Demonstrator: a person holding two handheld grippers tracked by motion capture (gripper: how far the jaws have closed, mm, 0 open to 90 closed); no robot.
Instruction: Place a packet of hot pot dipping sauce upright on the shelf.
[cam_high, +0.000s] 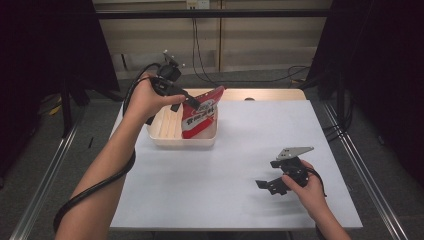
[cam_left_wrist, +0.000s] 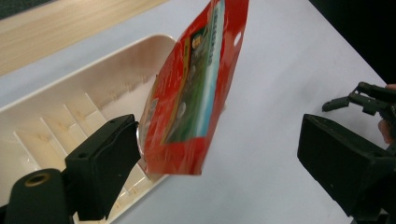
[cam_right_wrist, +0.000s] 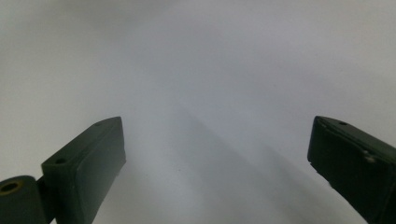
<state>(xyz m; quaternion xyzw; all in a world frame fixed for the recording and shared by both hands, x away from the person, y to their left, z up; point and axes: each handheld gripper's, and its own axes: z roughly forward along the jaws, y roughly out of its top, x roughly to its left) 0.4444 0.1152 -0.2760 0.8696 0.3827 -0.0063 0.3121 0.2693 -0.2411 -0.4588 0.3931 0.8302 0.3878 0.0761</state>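
Standing upright in the tray (cam_high: 165, 131), the red packet (cam_left_wrist: 191, 88) touches one jaw of the wide-open left gripper (cam_left_wrist: 219, 154), while the right gripper (cam_high: 274, 183) gapes empty.

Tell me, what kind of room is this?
Probably a lab or test room for recording hand tasks. A white table stands between dark curtains, cables trail along the wall, and a person holds a gripper in each hand.
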